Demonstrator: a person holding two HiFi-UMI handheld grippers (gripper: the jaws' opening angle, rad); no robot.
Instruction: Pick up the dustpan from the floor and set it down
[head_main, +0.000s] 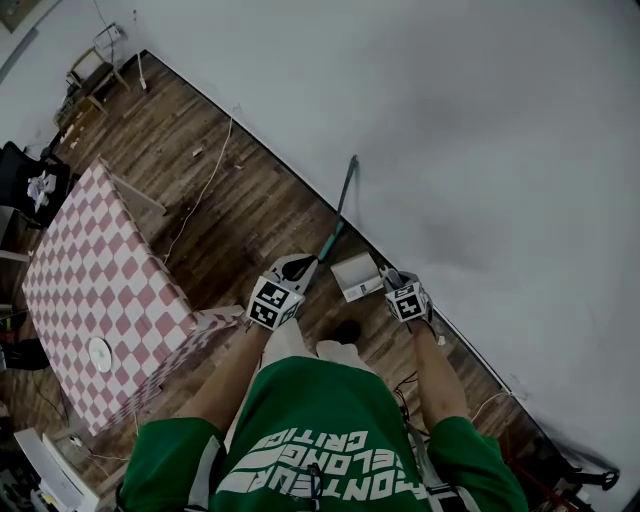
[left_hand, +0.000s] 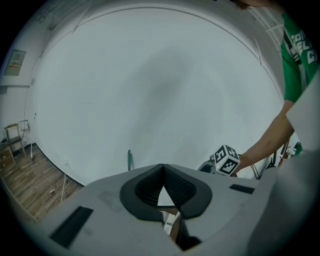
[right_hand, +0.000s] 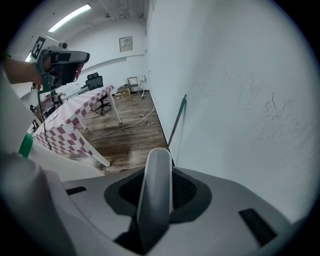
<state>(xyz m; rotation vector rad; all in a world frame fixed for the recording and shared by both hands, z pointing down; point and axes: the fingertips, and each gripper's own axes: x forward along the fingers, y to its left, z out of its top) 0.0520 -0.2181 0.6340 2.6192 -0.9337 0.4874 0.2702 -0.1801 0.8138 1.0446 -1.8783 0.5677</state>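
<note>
Green shirt cloth (head_main: 320, 440) fills the bottom of our head view, both forearms reaching forward from it. Beyond, we see the white wall (head_main: 480, 130) taking up most of the scene and meeting the wooden floor (head_main: 240, 200) along a dark baseboard. On that floor, off to our left, stands the table (head_main: 90, 270) under its red-and-white checked cloth. A teal-handled broom (head_main: 342, 205) leans on the wall ahead of us, touched by neither gripper as far as we can see. The dustpan (head_main: 356, 276), pale and boxy, sits low by the baseboard between our two hands, just beside the foot of the broom. Our right gripper (head_main: 395, 282) is clamped on the dustpan's rounded grey handle (right_hand: 156, 200), which rises between the pads in the right gripper view, so we judge the grasp made. Whether the pan hangs clear of the boards or already rests on them we cannot tell (from above it looks the same either way). Our left gripper (left_hand: 162, 175) has its jaw tips pressed together with nothing between them; only a sliver of the pan shows through the gap below the tips. What we reckon is left: bring the pan down flat if it is not there yet, then let go of the handle.
</note>
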